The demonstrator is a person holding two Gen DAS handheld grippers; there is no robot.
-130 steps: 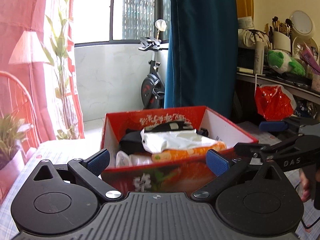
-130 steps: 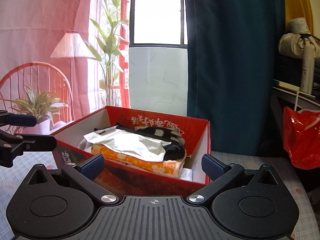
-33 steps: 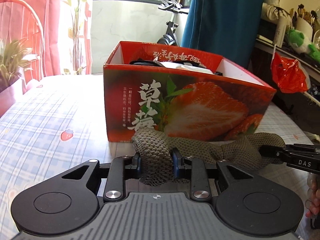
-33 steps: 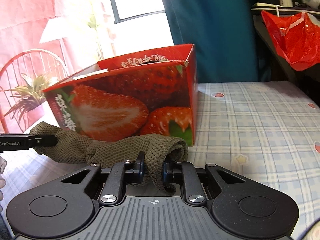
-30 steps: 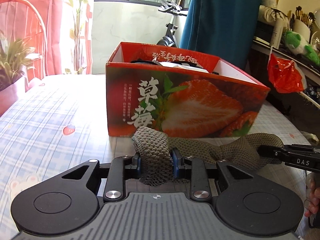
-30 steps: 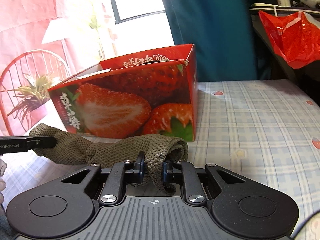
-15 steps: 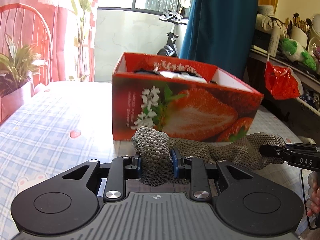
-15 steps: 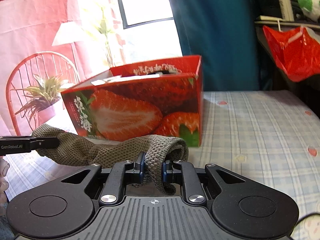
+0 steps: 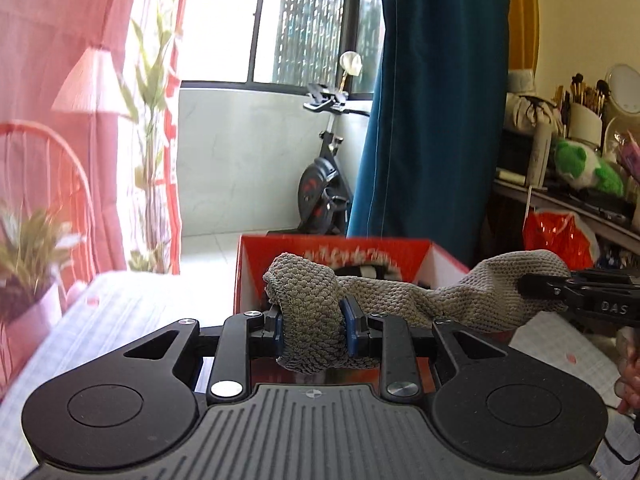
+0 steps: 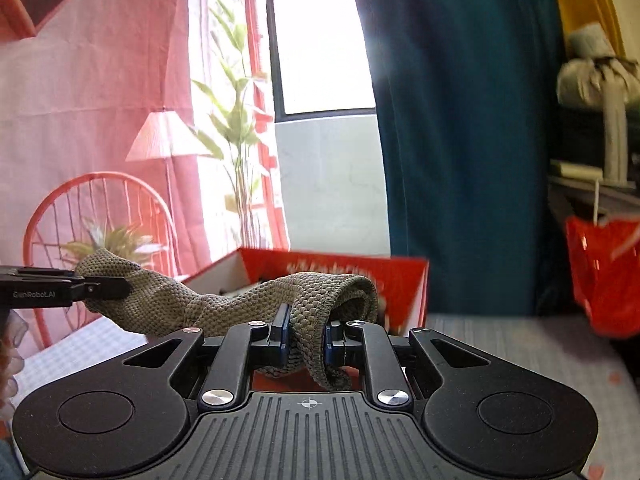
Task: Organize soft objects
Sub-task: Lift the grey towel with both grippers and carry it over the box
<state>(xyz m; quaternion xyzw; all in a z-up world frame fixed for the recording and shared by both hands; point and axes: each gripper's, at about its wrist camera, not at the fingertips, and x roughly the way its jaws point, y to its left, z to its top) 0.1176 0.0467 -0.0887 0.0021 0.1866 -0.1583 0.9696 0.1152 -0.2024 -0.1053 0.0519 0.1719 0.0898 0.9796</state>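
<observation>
An olive-grey knitted cloth (image 9: 400, 296) stretches between my two grippers, held up in the air at about the height of the box rim. My left gripper (image 9: 312, 326) is shut on one bunched end. My right gripper (image 10: 306, 338) is shut on the other end of the knitted cloth (image 10: 224, 300). In the left wrist view the right gripper (image 9: 580, 294) shows at the right edge; in the right wrist view the left gripper (image 10: 64, 286) shows at the left edge. Behind the cloth stands the red strawberry box (image 9: 444, 256), also the red strawberry box (image 10: 404, 284), with clothes inside, mostly hidden.
The table has a checked cloth (image 10: 500, 332). A potted plant (image 9: 28, 264) stands at the left, a red wire chair (image 10: 96, 208) behind it. A red plastic bag (image 9: 560, 232) hangs from a cluttered shelf at the right. A teal curtain (image 9: 432, 100) and exercise bike (image 9: 324, 184) lie beyond.
Both grippers have risen with the knitted cloth, from table level in front of the box up to its rim. The box's strawberry front has dropped out of sight.
</observation>
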